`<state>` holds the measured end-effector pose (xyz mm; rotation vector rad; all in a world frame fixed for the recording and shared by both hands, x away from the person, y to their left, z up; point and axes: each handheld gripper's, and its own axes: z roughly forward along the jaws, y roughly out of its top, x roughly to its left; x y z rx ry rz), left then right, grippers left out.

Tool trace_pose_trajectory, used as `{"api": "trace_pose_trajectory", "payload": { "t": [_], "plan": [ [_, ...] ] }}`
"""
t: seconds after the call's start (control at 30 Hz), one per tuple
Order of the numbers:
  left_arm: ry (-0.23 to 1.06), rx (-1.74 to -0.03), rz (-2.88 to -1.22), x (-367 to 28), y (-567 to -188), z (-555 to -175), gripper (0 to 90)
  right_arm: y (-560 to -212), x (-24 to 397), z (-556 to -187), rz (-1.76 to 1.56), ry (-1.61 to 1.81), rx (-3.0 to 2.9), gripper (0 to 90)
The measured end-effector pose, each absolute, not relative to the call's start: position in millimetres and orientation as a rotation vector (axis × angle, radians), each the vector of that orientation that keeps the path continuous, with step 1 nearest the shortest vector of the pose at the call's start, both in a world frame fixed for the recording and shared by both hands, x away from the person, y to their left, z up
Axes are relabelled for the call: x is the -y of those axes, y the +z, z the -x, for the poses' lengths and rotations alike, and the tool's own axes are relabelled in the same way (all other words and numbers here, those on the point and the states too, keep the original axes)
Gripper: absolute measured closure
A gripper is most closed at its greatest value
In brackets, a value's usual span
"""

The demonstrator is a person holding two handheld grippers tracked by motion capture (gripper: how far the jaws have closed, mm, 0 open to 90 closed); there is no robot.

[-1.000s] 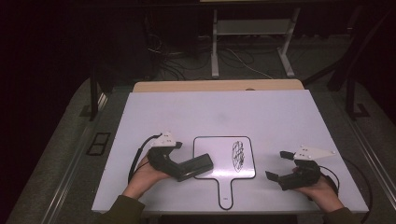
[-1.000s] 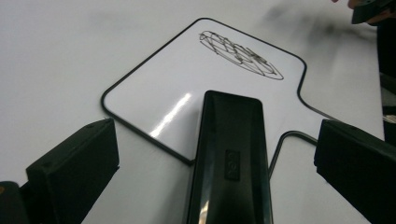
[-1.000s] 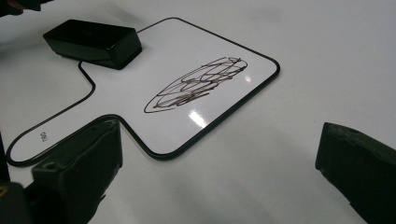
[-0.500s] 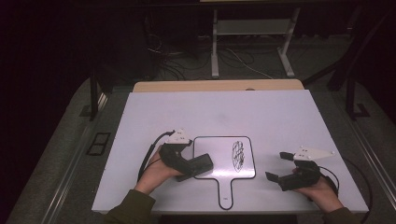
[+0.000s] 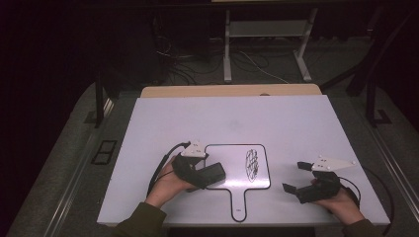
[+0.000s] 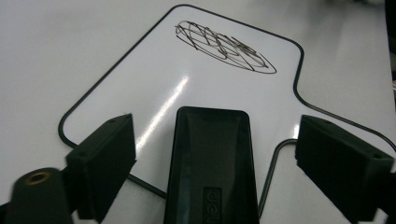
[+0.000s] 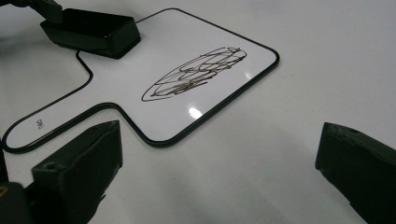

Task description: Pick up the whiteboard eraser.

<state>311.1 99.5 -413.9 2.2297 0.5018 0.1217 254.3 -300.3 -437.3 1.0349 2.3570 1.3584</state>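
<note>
Left gripper view: black eraser between left tongs, untouched.

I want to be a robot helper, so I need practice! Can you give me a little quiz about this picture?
1. True or false: the scribble is on the board's handle.
2. What lies between the left gripper's jaws? A pen, B eraser, C cup.
3. Which gripper is off to the side of the board?

Key:
1. False; it is on the wide part.
2. B; the jaws have just been closing around it, with gaps on both sides.
3. The right gripper.
</note>
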Motion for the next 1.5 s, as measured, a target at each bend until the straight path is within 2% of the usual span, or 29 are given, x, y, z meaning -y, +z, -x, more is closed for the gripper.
{"api": "trace_pose_trajectory", "payload": {
  "t": [0.33,1.5],
  "plan": [
    [0.102,-0.497,-2.297,-100,-418,-310,19.8,-439,299,-254,-1.017,1.346,-2.372,0.0],
    [0.121,-0.481,-2.453,-103,-431,-310,34.8,-440,298,-254,-1.014,1.328,-2.388,0.0]
  ]
}}
